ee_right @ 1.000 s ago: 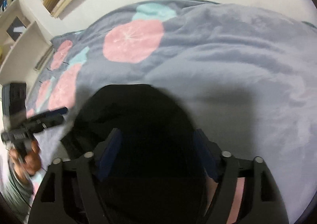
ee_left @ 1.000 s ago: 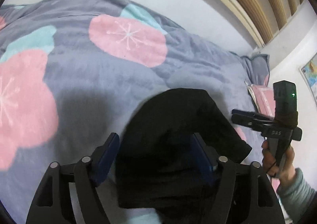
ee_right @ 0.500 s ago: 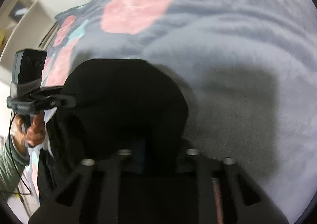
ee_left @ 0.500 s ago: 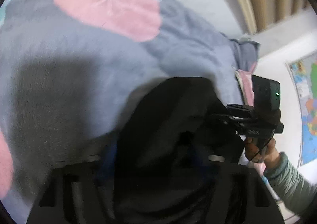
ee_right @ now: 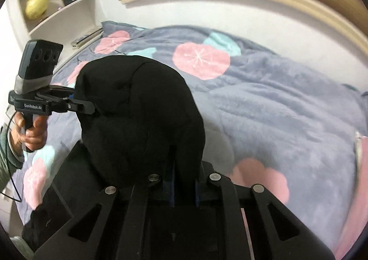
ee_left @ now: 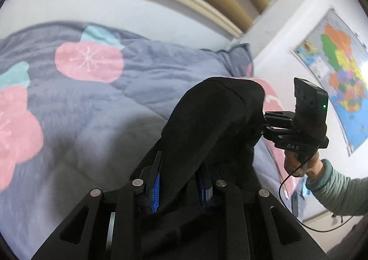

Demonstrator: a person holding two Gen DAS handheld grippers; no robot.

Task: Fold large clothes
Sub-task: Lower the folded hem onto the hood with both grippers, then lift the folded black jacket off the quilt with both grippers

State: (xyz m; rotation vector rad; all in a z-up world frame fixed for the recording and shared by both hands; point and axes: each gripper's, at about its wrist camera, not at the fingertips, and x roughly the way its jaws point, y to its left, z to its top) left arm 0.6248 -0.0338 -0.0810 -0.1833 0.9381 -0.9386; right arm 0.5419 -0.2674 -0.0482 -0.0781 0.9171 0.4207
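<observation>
- The black garment (ee_left: 207, 122) is up in the air above the blanket (ee_left: 96, 117), bunched into a dark lump between our two grippers.
- In the right wrist view the same black garment (ee_right: 140, 117) fills the middle, and part of it hangs down toward the blanket (ee_right: 287, 117).
- Our left gripper (ee_left: 180, 181) is clamped on the black garment, with cloth squeezed between its blue pads (ee_left: 156, 191).
- Our right gripper (ee_right: 184, 184) is clamped on the black garment too, its fingers close together with a fold of cloth between them.
- From the left wrist view we see the right gripper (ee_left: 266, 119) poking into the far side of the black garment, held by our right hand (ee_left: 301, 163).
- From the right wrist view we see the left gripper (ee_right: 89, 107) biting the garment's edge, held by our left hand (ee_right: 30, 133).
- The blanket is gray-blue with pink flowers (ee_right: 201, 61) and lies under everything.
- A map (ee_left: 340, 71) hangs on the wall beyond the blanket.
- White shelves (ee_right: 57, 7) stand past the blanket's far corner, with a yellow-green ball (ee_right: 36, 8) on one.
</observation>
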